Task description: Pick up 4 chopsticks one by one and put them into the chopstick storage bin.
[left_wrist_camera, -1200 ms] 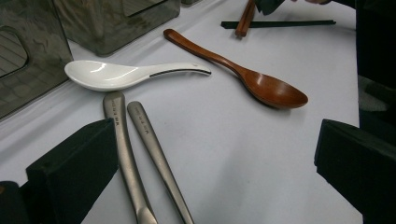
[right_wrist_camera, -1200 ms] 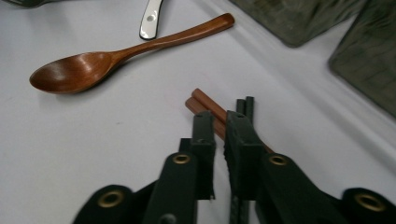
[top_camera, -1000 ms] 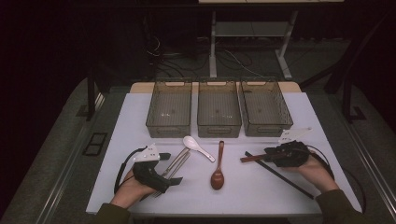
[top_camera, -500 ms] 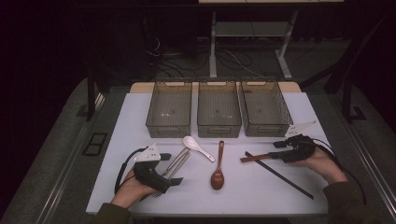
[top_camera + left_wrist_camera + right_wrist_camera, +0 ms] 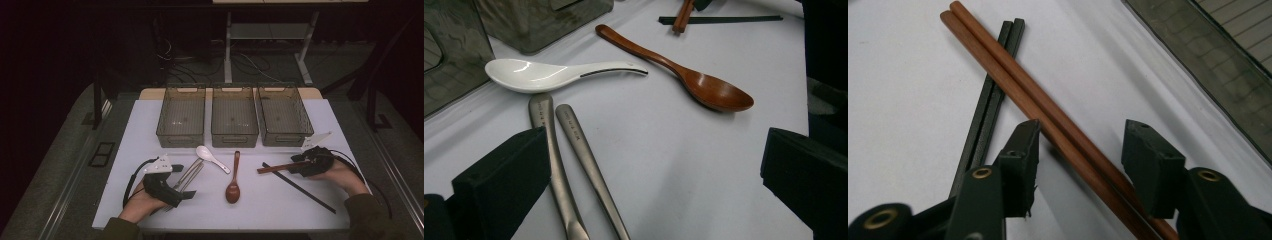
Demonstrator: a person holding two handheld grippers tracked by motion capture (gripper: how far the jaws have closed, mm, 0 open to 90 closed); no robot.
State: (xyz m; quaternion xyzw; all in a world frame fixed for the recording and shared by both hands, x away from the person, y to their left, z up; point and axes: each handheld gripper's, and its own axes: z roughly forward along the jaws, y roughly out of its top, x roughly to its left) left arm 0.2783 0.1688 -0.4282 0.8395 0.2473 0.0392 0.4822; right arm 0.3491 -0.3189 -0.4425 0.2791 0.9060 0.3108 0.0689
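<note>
Right tongs [image 5: 1080, 167] low, straddling brown chopsticks [image 5: 1048, 112]

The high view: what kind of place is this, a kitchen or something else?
Probably a lab or recording workspace, not a kitchen. A white table stands on dark carpet, three empty bins are lined up behind sorted cutlery, and loose cables lie under a metal desk frame.

Small engraved lettering runs along both grey metal utensil handles [image 5: 566, 155] beside the white ceramic spoon [image 5: 559, 75], too small to read.
</note>
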